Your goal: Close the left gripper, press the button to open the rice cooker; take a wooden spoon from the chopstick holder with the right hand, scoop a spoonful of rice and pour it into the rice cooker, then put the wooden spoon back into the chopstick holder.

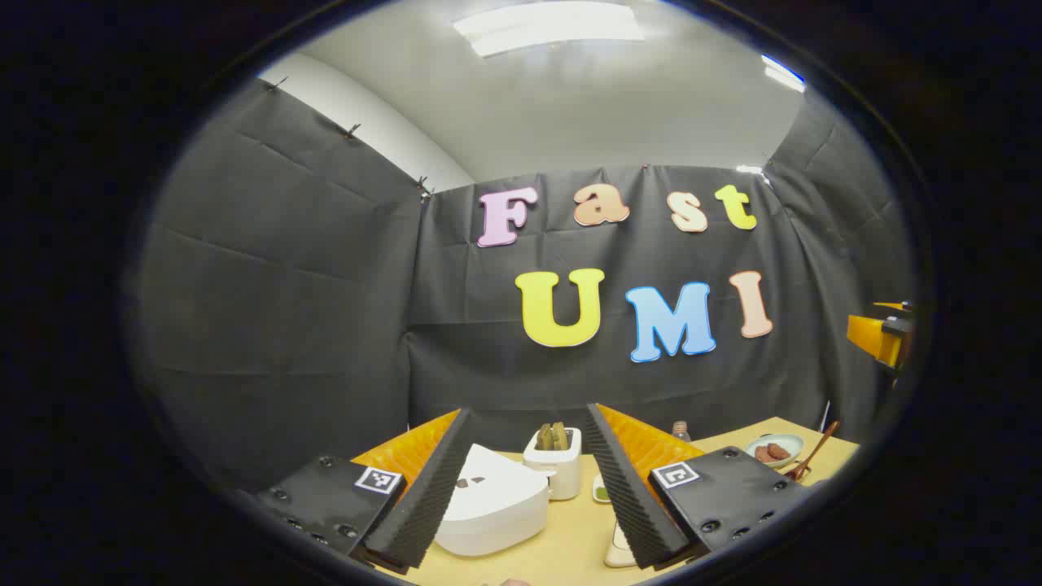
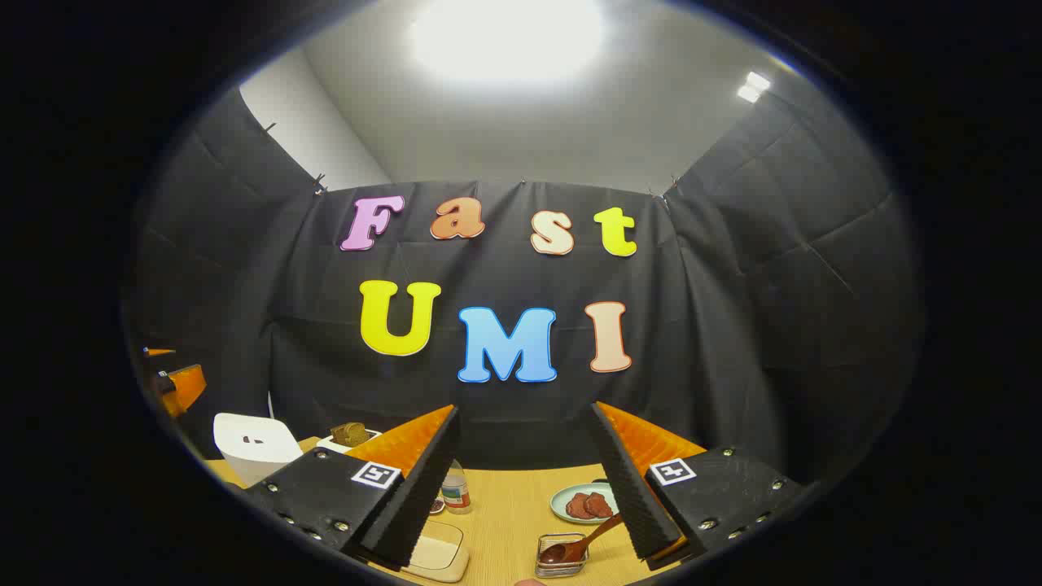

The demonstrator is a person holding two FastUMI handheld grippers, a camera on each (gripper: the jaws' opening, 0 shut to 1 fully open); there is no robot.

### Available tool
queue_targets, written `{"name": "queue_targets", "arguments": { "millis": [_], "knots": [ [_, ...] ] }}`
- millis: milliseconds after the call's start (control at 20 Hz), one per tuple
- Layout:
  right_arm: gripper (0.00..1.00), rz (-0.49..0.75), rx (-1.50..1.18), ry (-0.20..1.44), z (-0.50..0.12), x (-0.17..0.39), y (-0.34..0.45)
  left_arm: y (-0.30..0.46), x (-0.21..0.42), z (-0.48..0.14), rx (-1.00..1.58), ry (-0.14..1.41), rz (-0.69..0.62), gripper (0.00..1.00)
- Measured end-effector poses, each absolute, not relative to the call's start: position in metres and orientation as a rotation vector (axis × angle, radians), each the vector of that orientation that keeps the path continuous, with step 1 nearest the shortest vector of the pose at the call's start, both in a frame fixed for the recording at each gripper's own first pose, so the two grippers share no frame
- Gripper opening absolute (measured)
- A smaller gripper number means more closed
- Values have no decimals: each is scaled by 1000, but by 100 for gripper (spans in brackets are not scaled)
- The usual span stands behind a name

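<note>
Both grippers, left [image 1: 527,480] & right [image 2: 527,480], have fingers wide open, holding nothing. Brown wooden spoon [image 2: 580,540] looks light, stiff; best held mid-handle.

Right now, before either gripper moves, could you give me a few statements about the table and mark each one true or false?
1. The rice cooker has its lid down. True.
2. The left gripper is shut on the rice cooker. False: its fingers stand apart with nothing between them.
3. The wooden spoon lies with its bowl in a small clear container. True.
4. The right gripper holds the wooden spoon. False: it is open and holds nothing.
5. The plate beside the spoon has nothing on it. False: reddish-brown pieces lie on it.
</note>
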State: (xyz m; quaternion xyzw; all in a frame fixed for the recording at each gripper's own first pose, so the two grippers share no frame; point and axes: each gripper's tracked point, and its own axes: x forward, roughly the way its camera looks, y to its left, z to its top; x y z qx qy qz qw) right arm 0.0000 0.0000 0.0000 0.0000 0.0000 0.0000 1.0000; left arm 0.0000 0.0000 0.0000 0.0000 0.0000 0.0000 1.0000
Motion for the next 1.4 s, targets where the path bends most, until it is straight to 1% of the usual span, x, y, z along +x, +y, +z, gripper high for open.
{"name": "queue_targets", "arguments": {
  "millis": [50, 100, 150, 250, 300, 350, 400, 450, 500, 1050, 1100, 1150, 1250, 1350, 1400],
  "knots": [
    [95, 2, -1, 0, 0, -1, 0, 3, -2, -1, 1, 1, 11, 96],
    [95, 5, -3, 2, -1, -1, 0, 5, -3, 2, -2, -7, 16, 92],
    [95, 6, -4, 4, -1, -2, 0, 4, -4, 4, -4, -12, 16, 96],
    [95, 6, -3, 4, -1, -4, -3, 4, -4, 5, 4, -15, 17, 91],
    [95, 6, 0, 3, 0, -4, -4, 5, -6, 5, 8, -15, 19, 96],
    [95, 5, 1, 3, 0, -4, -5, 3, -5, 5, 8, -13, 18, 91],
    [95, 3, 1, 2, 0, -4, -6, 2, -5, 4, 5, -13, 17, 91],
    [95, 0, 0, 1, -1, -4, -7, 1, -6, 5, 4, -14, 14, 96],
    [95, -2, 1, 1, -1, -5, -8, 1, -6, 4, 4, -14, 10, 91],
    [95, 0, -35, 5, -9, -10, -10, 4, -2, -5, -20, 29, 9, 91],
    [95, 0, -41, 4, -9, -10, -10, 2, -1, -6, -16, 30, 2, 96],
    [95, 0, -42, 4, -10, -8, -10, 2, -1, -4, -9, 26, -3, 91],
    [95, 4, -32, 4, -11, -6, -10, 2, -1, -4, 8, 20, -16, 91],
    [95, 4, -28, 0, -11, -5, -10, 0, 2, -4, 2, 23, -43, 82],
    [95, 4, -31, -1, -11, -4, -10, -1, 10, -3, -4, 23, -48, 75]
  ]
}}
